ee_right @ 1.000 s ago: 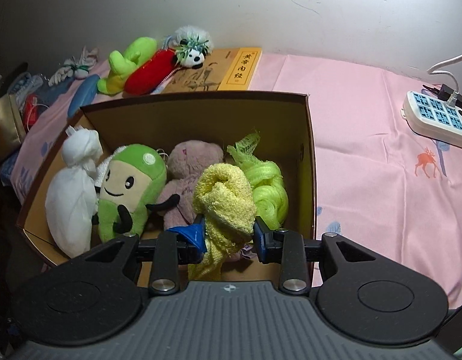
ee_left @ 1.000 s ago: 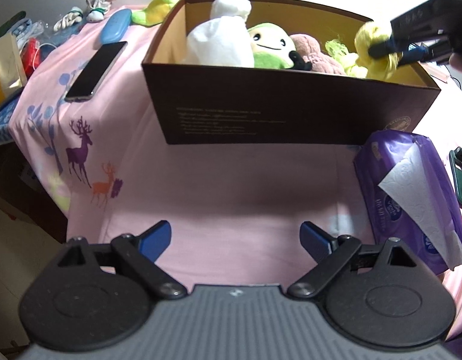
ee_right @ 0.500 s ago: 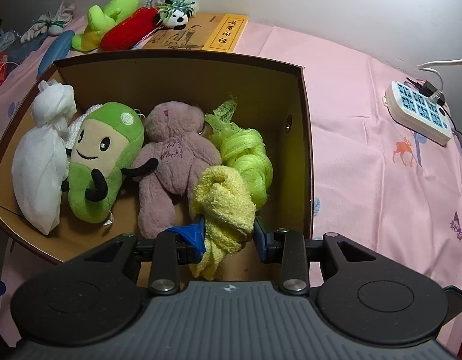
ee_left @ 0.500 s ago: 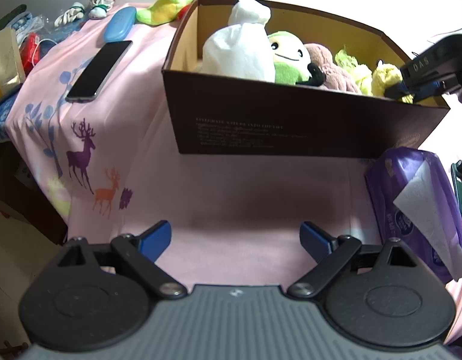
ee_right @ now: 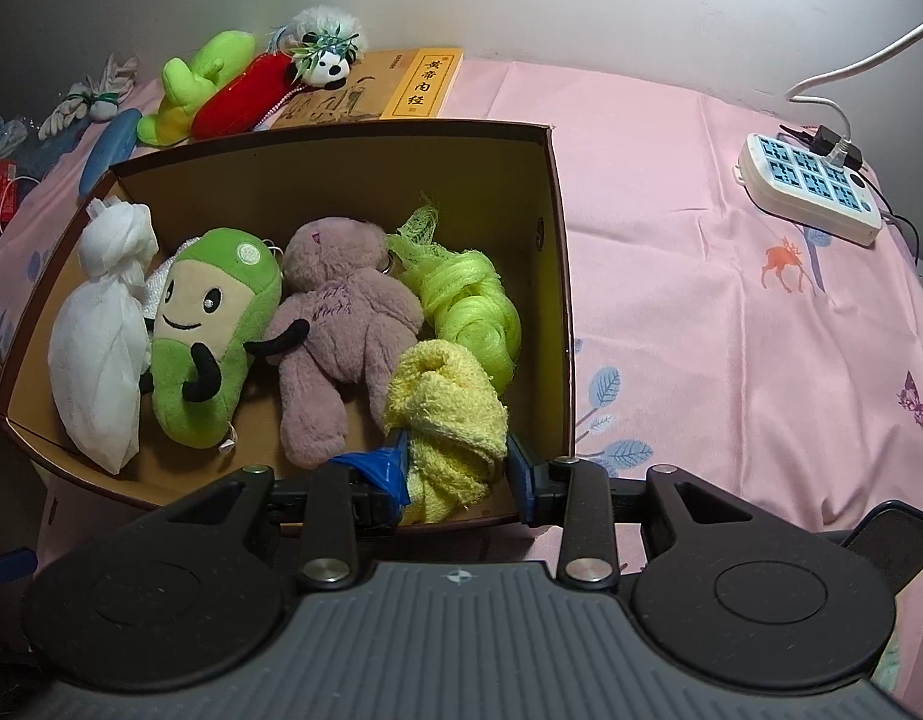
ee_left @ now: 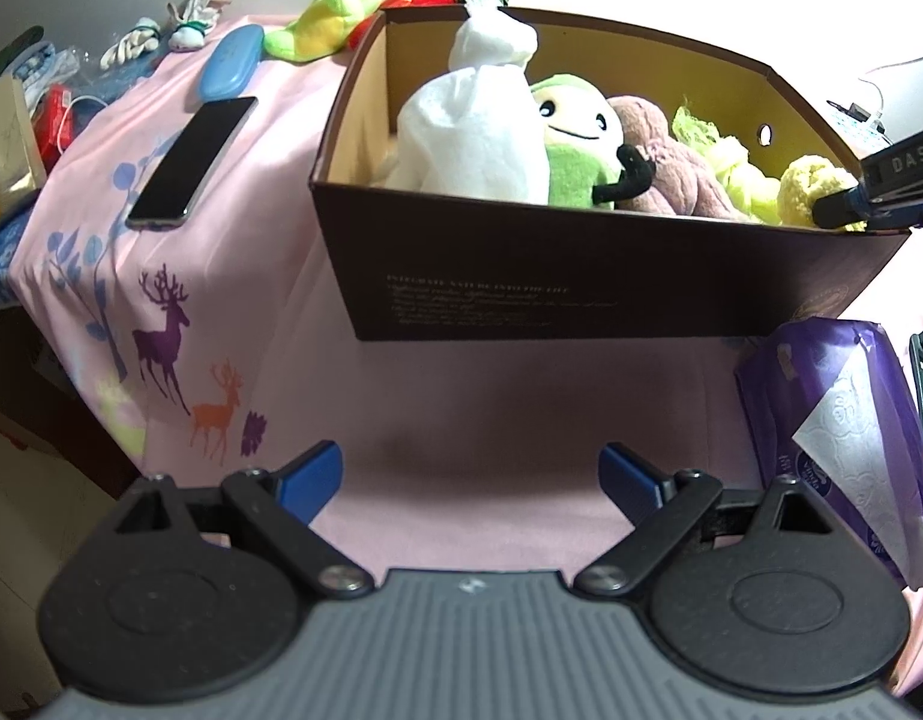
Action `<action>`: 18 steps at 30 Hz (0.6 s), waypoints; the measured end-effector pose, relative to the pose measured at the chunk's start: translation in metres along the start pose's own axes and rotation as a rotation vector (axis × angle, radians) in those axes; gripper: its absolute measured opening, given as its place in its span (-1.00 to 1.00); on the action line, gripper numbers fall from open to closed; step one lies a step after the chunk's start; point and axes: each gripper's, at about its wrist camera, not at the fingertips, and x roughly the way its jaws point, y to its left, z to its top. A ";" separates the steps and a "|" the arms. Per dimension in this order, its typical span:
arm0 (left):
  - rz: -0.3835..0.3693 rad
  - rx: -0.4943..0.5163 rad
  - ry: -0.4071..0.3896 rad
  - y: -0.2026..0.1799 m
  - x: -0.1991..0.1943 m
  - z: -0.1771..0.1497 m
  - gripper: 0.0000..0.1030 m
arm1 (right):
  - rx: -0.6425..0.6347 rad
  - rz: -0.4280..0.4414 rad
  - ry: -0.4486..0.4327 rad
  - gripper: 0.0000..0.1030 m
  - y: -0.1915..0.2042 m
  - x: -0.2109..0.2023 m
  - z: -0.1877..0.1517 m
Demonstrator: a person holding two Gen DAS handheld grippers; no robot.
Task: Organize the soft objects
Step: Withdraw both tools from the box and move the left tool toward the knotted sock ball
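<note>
A brown cardboard box (ee_right: 554,276) (ee_left: 581,276) stands on the pink cloth. It holds a white cloth bundle (ee_right: 101,360), a green plush (ee_right: 206,330), a mauve bear (ee_right: 335,330) and a neon green cloth (ee_right: 473,312). My right gripper (ee_right: 458,468) is shut on a yellow towel (ee_right: 443,414) and holds it low inside the box's near right corner. It shows in the left wrist view (ee_left: 812,189) too. My left gripper (ee_left: 470,471) is open and empty, in front of the box above bare cloth.
Behind the box lie a green plush (ee_right: 197,84), a red plush (ee_right: 245,99), a panda toy (ee_right: 326,57) and a book (ee_right: 401,84). A power strip (ee_right: 812,186) sits at the right. A phone (ee_left: 191,165), a blue case (ee_left: 230,66) and a purple tissue pack (ee_left: 845,438) lie nearby.
My right gripper has lowered the yellow towel from above the box rim down into the near right corner. My left gripper has risen and stayed open.
</note>
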 end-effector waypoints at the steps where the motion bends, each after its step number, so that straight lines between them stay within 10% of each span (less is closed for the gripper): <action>1: 0.002 0.000 0.004 -0.001 0.001 0.000 0.80 | -0.002 -0.003 -0.016 -0.65 0.000 -0.002 -0.001; 18: 0.028 0.036 0.015 -0.017 -0.006 -0.003 0.80 | 0.141 0.130 -0.168 -0.64 -0.023 -0.040 -0.023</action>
